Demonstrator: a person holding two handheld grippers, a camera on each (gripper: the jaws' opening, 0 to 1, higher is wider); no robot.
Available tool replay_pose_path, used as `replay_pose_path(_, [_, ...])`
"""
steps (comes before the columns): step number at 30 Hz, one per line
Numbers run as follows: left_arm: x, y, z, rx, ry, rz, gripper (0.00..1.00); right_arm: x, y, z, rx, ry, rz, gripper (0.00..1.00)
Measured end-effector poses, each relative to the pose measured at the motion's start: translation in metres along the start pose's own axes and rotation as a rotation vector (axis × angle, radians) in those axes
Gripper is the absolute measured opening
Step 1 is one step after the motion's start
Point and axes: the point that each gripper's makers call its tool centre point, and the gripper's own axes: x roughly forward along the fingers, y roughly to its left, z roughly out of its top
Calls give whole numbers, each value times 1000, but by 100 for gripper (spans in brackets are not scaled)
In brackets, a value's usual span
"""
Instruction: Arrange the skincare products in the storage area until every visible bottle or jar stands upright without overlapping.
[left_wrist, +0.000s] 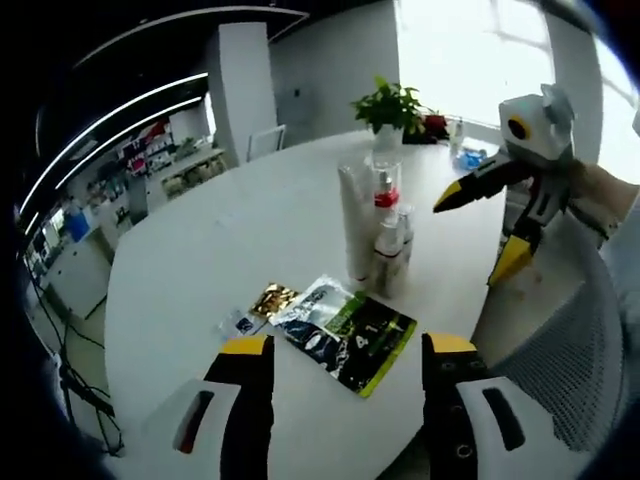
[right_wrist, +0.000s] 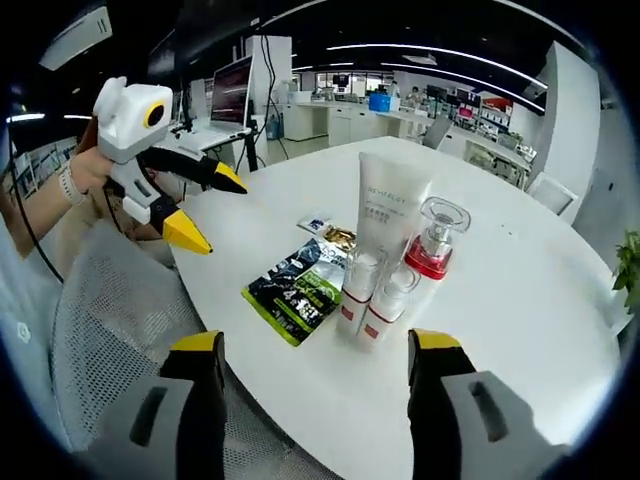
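On the round white table (right_wrist: 520, 300) a tall white tube (right_wrist: 388, 215) stands upright beside a clear bottle with a red collar (right_wrist: 432, 245). Two small white bottles with red bands (right_wrist: 358, 290) (right_wrist: 385, 305) stand in front of them, close together. The same cluster shows as tube (left_wrist: 357, 220), clear bottle (left_wrist: 386, 195) and small bottles (left_wrist: 390, 250). A black-and-green packet (left_wrist: 345, 335) (right_wrist: 298, 288) lies flat, with a gold sachet (left_wrist: 272, 298) (right_wrist: 338, 238) next to it. My left gripper (left_wrist: 348, 345) (right_wrist: 208, 206) is open and empty. My right gripper (right_wrist: 314, 342) (left_wrist: 478, 232) is open too, short of the bottles.
A small pale sachet (left_wrist: 238, 322) (right_wrist: 315, 224) lies by the gold one. A potted plant (left_wrist: 390, 105) stands at the table's far side. A grey mesh chair (left_wrist: 570, 350) (right_wrist: 110, 320) sits at the table edge near both grippers. A person's hand (right_wrist: 85, 165) holds the left gripper.
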Motion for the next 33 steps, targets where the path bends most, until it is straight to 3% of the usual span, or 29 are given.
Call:
replay_pose_path(3, [-1,1,1,-5,-5,9,61,-1,-2,4,5,-7,-5,81])
replay_pose_path(8, [-5,4,5,-28,-27,23,72,-2,-3,11,2,-20,-7,86])
replay_pose_path(13, [-7,4,3,-28,-20,24,75,-2,-6,14,16,-27,-22,93])
replay_pose_path(16, [-6,6,3,-40,-26,39,84,-2,-6,15,13,-29,-21,94])
replay_pose_path(21, [-4,5,2,-44,-21,30,84,-1,-5,16,2,-23,-15,95])
replay_pose_path(26, [-2,9,3,-74,-32,37,96,0,-7,15,0,-18,-18,97])
replay_pose_path(33, [1,11,-1,-65,-11,25,97,2,-7,19,-10,-24,-11,99])
